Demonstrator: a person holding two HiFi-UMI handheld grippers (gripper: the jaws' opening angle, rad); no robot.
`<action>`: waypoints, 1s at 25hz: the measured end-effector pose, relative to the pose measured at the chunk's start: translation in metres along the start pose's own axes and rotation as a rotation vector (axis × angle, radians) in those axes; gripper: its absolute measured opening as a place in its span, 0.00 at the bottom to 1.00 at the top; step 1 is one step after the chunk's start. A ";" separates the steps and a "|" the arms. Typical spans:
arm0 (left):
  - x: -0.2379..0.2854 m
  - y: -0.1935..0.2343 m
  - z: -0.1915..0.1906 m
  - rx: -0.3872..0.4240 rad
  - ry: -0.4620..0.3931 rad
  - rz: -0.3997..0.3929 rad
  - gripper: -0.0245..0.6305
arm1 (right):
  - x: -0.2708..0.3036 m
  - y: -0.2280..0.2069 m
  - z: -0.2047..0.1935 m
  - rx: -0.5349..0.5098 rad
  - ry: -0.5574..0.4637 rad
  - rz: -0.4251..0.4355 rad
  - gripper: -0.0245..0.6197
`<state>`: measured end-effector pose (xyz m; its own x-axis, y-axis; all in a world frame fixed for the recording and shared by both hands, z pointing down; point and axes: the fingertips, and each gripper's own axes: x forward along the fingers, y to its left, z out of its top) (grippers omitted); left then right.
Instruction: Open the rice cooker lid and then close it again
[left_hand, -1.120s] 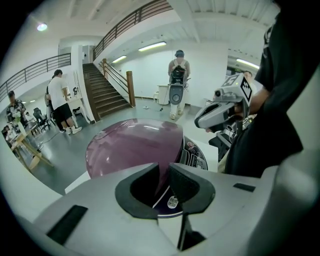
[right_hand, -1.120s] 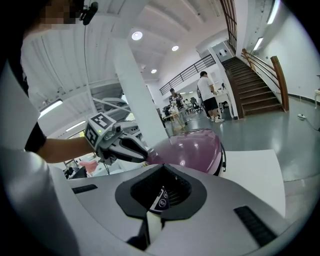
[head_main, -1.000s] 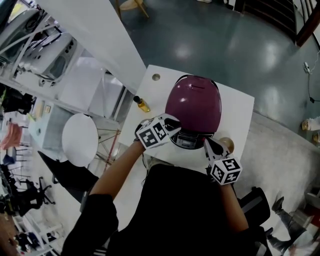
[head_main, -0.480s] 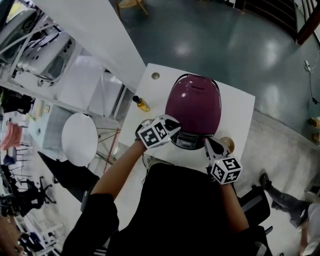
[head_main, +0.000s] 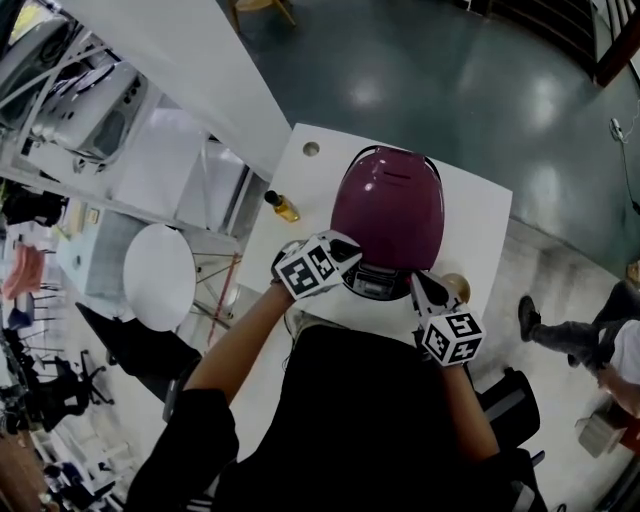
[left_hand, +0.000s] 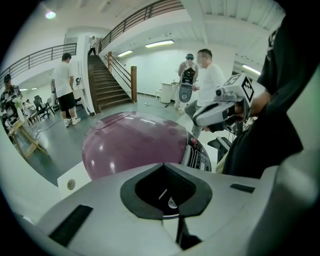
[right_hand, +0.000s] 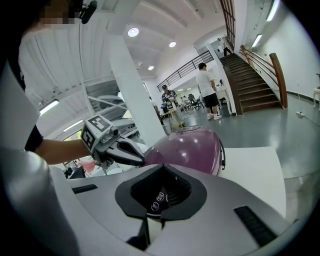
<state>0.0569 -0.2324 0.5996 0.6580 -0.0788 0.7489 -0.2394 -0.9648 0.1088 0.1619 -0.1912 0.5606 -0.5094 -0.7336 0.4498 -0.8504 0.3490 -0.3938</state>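
A purple rice cooker (head_main: 388, 205) stands on the white table (head_main: 478, 215) with its lid down and its control panel (head_main: 375, 283) facing me. My left gripper (head_main: 350, 258) is at the cooker's front left, by the panel. Its jaws have just been closing and are shut with nothing between them (left_hand: 171, 216). My right gripper (head_main: 417, 287) hangs at the front right corner, shut and empty (right_hand: 152, 220). The left gripper view shows the dome (left_hand: 132, 145) and the right gripper (left_hand: 220, 107). The right gripper view shows the cooker (right_hand: 192, 147) and the left gripper (right_hand: 120, 149).
A small bottle of amber liquid (head_main: 283, 208) stands at the table's left edge. A round hole (head_main: 312, 152) is at the far left corner. A round tan object (head_main: 456, 287) lies right of the cooker. A white stool (head_main: 160, 277) is at left, a passer-by (head_main: 590, 340) at right.
Both grippers and the cooker stay where they were. A passer-by on the floor at the right has walked further into view.
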 end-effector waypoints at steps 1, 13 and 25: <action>-0.001 0.001 -0.001 0.001 0.002 0.000 0.04 | 0.002 0.001 0.000 -0.003 0.001 0.000 0.04; 0.001 -0.001 -0.004 0.021 0.029 0.003 0.04 | 0.003 0.001 -0.002 -0.012 0.005 -0.008 0.04; 0.003 0.000 -0.008 -0.029 0.036 0.007 0.04 | 0.003 0.003 -0.007 -0.007 0.003 -0.007 0.04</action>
<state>0.0536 -0.2313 0.6069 0.6304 -0.0760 0.7725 -0.2645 -0.9567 0.1217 0.1569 -0.1883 0.5660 -0.5040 -0.7344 0.4547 -0.8547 0.3479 -0.3854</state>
